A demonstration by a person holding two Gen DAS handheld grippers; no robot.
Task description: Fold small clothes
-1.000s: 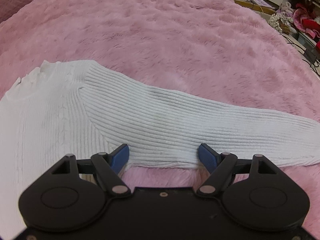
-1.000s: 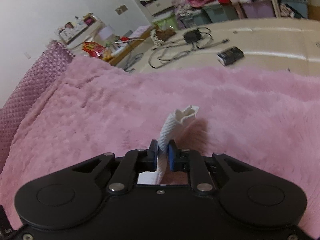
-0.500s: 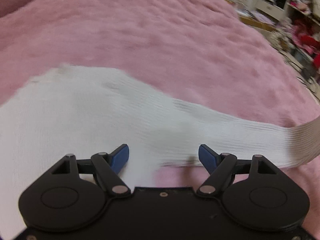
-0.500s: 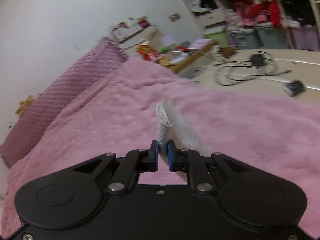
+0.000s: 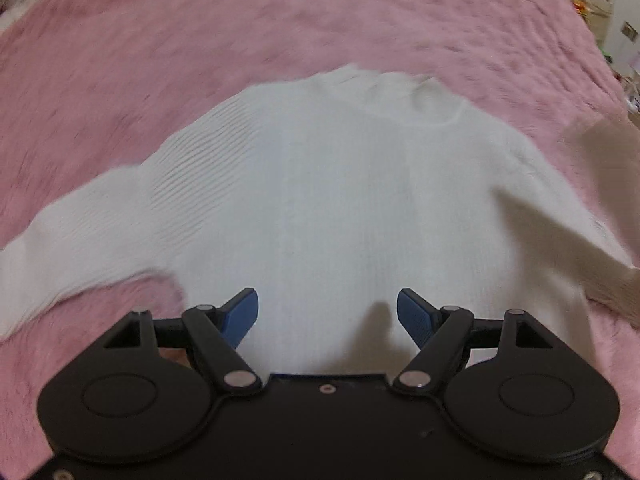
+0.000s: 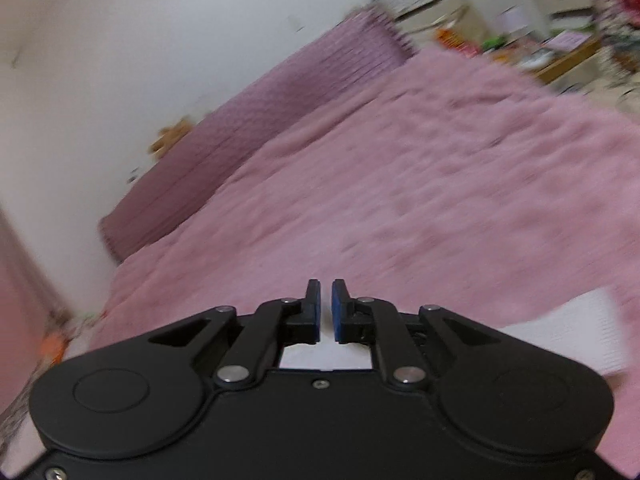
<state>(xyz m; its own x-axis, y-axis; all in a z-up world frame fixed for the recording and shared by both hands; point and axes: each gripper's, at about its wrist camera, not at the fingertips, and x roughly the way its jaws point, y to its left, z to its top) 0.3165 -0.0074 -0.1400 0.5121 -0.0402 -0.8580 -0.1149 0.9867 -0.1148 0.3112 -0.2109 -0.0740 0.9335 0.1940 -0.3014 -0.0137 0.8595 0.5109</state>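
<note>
My left tongs (image 5: 327, 312) have swung over the white sweater's (image 5: 340, 200) body, spread open above it. My right tongs (image 6: 325, 308) have closed empty; the sleeve (image 6: 576, 332), blurred, lies beside them on the pink blanket (image 6: 440, 200).

A white ribbed sweater (image 5: 340, 208) lies apparently flat on the pink fleece-covered bed (image 5: 160, 60).

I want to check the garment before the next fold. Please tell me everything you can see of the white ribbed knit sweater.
The white ribbed knit sweater looks soft, with fine ribs and a small raised collar at its far edge. It lies flat, spread on the fluffy pink blanket, body in the middle. One sleeve stretches out to the left of the picture; the sleeve on the right is lifted off the blanket and casts a shadow across the body. The open left hand-held gripper hovers near the hem, nothing between its fingers. The picture is blurred.
</note>
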